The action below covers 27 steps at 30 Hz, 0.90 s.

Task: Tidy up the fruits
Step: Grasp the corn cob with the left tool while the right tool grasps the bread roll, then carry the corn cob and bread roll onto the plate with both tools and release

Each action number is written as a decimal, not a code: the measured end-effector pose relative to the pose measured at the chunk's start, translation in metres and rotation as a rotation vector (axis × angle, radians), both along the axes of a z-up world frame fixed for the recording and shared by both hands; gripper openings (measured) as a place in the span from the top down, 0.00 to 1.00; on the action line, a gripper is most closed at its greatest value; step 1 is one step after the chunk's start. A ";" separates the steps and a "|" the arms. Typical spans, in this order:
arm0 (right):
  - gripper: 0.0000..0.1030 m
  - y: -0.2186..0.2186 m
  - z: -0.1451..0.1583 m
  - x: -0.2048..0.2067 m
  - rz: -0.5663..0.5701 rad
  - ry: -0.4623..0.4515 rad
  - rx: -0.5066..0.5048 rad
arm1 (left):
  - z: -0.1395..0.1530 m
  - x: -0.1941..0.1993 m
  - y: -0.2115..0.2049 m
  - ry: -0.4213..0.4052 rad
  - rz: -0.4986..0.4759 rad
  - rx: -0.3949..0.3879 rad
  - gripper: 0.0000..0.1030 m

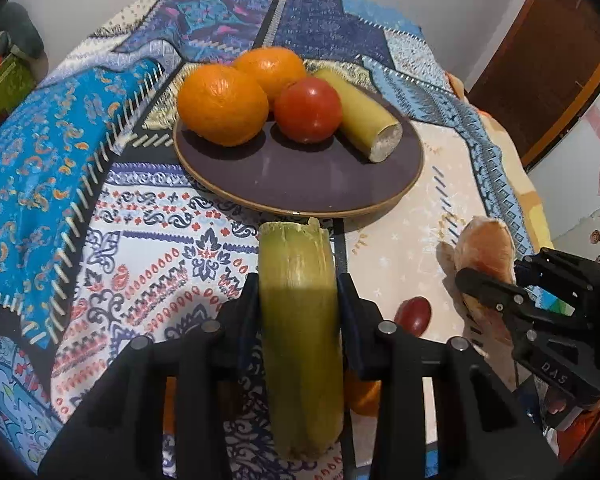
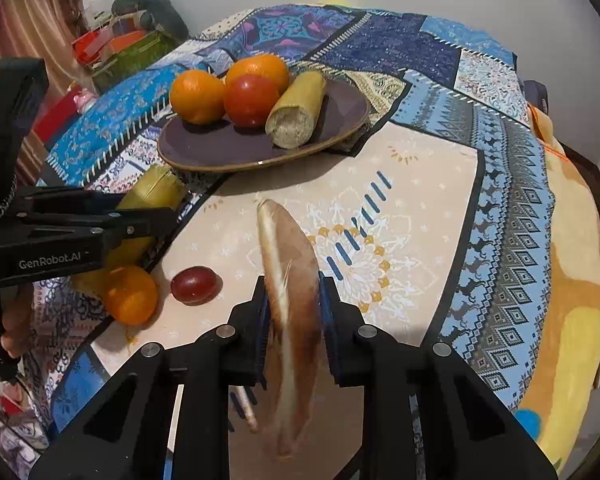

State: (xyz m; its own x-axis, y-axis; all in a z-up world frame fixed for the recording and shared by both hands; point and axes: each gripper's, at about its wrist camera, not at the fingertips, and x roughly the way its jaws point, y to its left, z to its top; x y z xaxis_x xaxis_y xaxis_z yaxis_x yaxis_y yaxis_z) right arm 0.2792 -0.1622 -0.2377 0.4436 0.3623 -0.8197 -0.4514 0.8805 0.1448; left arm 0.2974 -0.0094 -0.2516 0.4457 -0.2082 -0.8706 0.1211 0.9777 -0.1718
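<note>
Left gripper: black, two-fingered, jaws pinching a green cut stalk piece lengthwise, held above the cloth just short of the plate. Right gripper: same make, jaws clamped on a long tan, pink-tinged peeled piece, raised over the pale panel of the cloth.

Patchwork tablecloth: blue, white and beige patterned panels, covering the whole table.

Plate: round, dark purple with a tan rim, resting on the cloth.

On the plate, toward its far side, touching in a cluster:
- near orange, at left;
- second orange, behind it;
- yellow-green cut stalk, at right, cut end facing outward;
- red tomato, between the oranges and the stalk.

Off the plate, on the cloth:
- loose orange, under the left gripper;
- dark red grape-like fruit, just beside it.
</note>
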 end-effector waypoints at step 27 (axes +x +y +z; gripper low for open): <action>0.79 0.025 0.076 0.023 -0.046 -0.188 0.118 | 0.089 0.000 0.010 -0.236 -0.006 -0.014 0.64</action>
State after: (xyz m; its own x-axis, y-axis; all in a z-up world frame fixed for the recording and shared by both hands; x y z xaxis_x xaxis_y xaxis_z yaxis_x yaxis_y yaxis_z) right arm 0.3022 -0.1371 -0.1617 0.6029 0.4268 -0.6741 -0.4403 0.8826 0.1650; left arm 0.2971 0.0006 -0.1628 0.6355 -0.2229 -0.7392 0.1658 0.9745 -0.1513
